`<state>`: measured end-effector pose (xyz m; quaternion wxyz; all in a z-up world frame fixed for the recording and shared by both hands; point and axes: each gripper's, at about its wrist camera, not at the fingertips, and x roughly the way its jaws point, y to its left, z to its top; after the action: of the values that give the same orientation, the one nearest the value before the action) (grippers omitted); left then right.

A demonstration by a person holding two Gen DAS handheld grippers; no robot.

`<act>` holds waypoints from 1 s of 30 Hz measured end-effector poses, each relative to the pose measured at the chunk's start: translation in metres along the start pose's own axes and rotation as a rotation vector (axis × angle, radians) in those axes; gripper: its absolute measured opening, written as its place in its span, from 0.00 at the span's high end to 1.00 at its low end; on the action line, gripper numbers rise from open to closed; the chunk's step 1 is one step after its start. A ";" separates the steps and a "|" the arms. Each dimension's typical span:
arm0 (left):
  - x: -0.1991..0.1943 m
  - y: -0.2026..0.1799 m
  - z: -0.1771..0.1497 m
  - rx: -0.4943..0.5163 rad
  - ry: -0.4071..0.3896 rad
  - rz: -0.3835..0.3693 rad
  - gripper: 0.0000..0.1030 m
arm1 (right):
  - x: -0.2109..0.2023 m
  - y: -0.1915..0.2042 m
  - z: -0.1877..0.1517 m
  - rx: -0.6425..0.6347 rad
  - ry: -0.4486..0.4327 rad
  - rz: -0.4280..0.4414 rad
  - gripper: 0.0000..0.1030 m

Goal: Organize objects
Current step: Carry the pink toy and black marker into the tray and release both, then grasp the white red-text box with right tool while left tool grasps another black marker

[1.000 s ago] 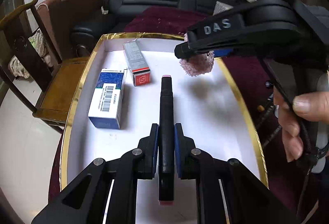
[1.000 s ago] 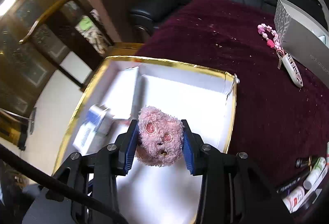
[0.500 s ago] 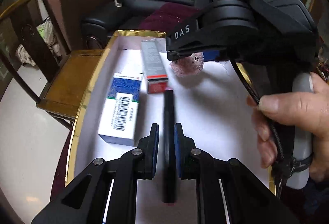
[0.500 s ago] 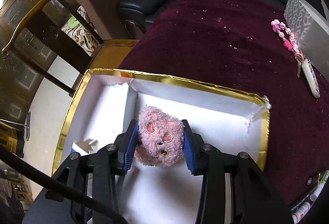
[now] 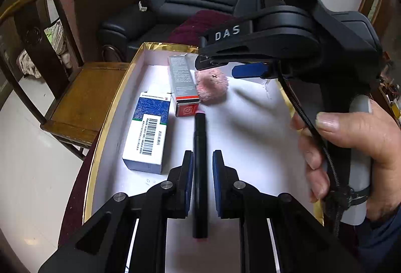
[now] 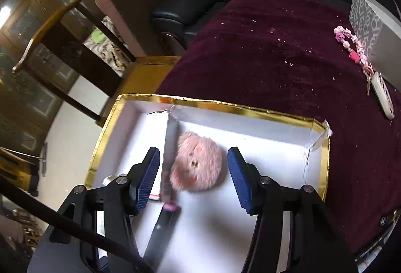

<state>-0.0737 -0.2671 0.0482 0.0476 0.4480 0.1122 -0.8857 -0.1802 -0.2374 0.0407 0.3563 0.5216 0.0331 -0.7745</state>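
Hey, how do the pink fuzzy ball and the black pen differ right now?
The pink fuzzy ball is round and fluffy; the black pen is slim, hard and long. The ball lies free between the open right gripper jaws, which have just been opening; the pen is clamped in the left gripper. Both are over the gold-rimmed white box.

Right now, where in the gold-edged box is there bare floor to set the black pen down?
Bare white floor runs right of the black pen to the box's right wall, below the pink plush. The left side is crowded: blue-white carton and grey-red carton.

Black pen (image 5: 199, 172) blurred; box print illegible.
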 end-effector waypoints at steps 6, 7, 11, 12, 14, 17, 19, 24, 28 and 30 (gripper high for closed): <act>-0.019 -0.011 -0.008 0.031 -0.050 -0.035 0.84 | -0.043 -0.008 -0.029 0.018 -0.057 0.105 0.46; -0.024 -0.016 -0.010 0.041 -0.061 -0.045 0.81 | -0.053 -0.010 -0.038 0.024 -0.073 0.120 0.46; -0.038 -0.037 -0.021 0.097 -0.107 -0.066 0.66 | -0.086 -0.023 -0.075 0.030 -0.126 0.160 0.42; -0.042 -0.045 -0.024 0.114 -0.118 -0.070 0.66 | -0.095 -0.029 -0.087 0.032 -0.139 0.168 0.42; -0.047 -0.059 -0.030 0.139 -0.127 -0.089 0.66 | -0.109 -0.039 -0.102 0.033 -0.155 0.173 0.42; -0.050 -0.084 -0.040 0.194 -0.123 -0.131 0.66 | -0.134 -0.065 -0.128 0.060 -0.182 0.181 0.42; -0.048 -0.107 -0.048 0.251 -0.120 -0.137 0.66 | -0.154 -0.090 -0.144 0.094 -0.214 0.185 0.42; -0.042 -0.166 -0.066 0.425 -0.107 -0.156 0.66 | -0.201 -0.155 -0.178 0.187 -0.294 0.114 0.34; -0.026 -0.200 -0.073 0.542 -0.081 -0.154 0.66 | -0.226 -0.209 -0.199 0.268 -0.361 0.051 0.33; -0.014 -0.216 -0.077 0.583 -0.053 -0.132 0.66 | -0.229 -0.229 -0.205 0.298 -0.389 0.011 0.33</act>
<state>-0.0450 -0.0394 0.0494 -0.1380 0.4113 -0.1190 -0.8931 -0.1073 0.1389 0.0648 0.2793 0.4095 -0.1538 -0.8548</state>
